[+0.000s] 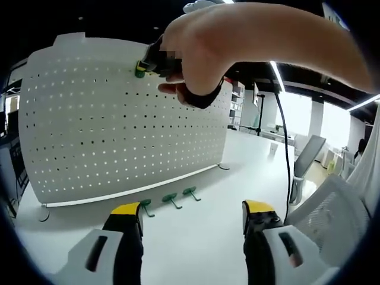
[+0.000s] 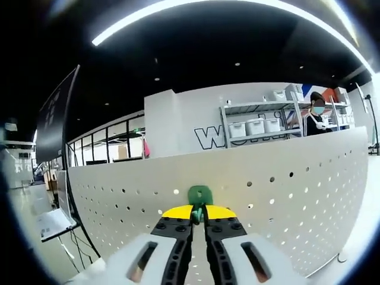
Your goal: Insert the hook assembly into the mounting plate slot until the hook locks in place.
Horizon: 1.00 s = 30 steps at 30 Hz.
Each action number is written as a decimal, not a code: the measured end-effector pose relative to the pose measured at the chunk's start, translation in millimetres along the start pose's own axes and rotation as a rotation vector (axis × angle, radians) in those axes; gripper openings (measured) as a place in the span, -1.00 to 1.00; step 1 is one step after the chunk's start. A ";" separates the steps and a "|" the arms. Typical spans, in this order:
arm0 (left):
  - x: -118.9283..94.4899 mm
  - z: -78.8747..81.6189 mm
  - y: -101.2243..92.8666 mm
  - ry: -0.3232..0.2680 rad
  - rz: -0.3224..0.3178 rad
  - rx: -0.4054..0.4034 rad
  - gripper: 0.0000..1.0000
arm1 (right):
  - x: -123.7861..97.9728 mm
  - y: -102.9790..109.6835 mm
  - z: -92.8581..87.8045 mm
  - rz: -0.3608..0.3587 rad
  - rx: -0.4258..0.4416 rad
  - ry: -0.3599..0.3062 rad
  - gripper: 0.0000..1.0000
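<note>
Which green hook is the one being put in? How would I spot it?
Find the big white pegboard standing on the table. Near its top edge, the right gripper pinches a green hook against the holes. The three other hooks lie loose on the table at the board's foot; this one is up high and held.

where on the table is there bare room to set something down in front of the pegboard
Bare white table lies between the open left gripper and the spare green hooks, and rightward toward the chair. It is crowded along the pegboard foot, where the hooks lie, and up at the right gripper.
</note>
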<state>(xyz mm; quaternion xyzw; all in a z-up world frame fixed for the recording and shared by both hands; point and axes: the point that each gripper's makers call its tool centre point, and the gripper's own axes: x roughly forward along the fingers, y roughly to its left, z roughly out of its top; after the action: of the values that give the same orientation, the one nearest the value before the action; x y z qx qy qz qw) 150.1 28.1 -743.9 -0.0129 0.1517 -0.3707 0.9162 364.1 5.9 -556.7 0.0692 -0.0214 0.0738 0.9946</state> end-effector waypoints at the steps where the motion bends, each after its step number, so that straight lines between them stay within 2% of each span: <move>1: 0.0 -0.4 0.0 0.002 0.000 0.000 0.40 | 0.0 0.5 0.0 0.010 0.001 0.003 -0.90; 5: -0.3 -0.9 -0.4 0.006 -0.001 0.004 0.40 | -2.5 6.0 5.3 0.050 0.005 -0.008 -0.75; 7: -0.4 -1.1 0.1 0.007 0.000 0.004 0.40 | -2.4 15.2 9.6 0.109 -0.012 -0.024 -0.58; 8: -0.5 -1.0 0.5 0.008 0.001 0.005 0.41 | -2.9 17.4 8.8 0.128 -0.042 -0.016 -0.51; 11: -0.7 -0.6 2.2 0.008 0.005 0.002 0.41 | -5.7 22.6 8.7 0.172 -0.043 -0.010 -0.43; 14: -1.3 0.0 3.1 0.008 0.009 0.006 0.41 | -10.8 27.9 11.2 0.219 -0.071 -0.019 -0.22; 16: -1.5 -0.1 3.3 0.010 0.011 0.007 0.41 | -15.2 33.2 14.6 0.270 -0.108 -0.032 -0.19; 18: -1.5 -0.4 3.2 0.012 0.012 0.008 0.41 | -17.8 36.3 11.4 0.307 -0.179 -0.013 -0.18; 23: -0.9 -0.8 0.9 0.018 0.007 0.020 0.42 | -18.6 36.1 16.9 0.331 -0.164 -0.033 -0.04; 30: -1.4 0.8 2.6 0.018 0.013 0.026 0.42 | -18.6 35.1 15.3 0.358 -0.163 -0.023 -0.06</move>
<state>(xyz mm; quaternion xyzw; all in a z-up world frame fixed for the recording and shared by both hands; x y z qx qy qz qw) 151.2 30.9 -743.2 0.0033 0.1552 -0.3669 0.9172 339.9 35.4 -537.8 -0.0156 -0.0504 0.2466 0.9677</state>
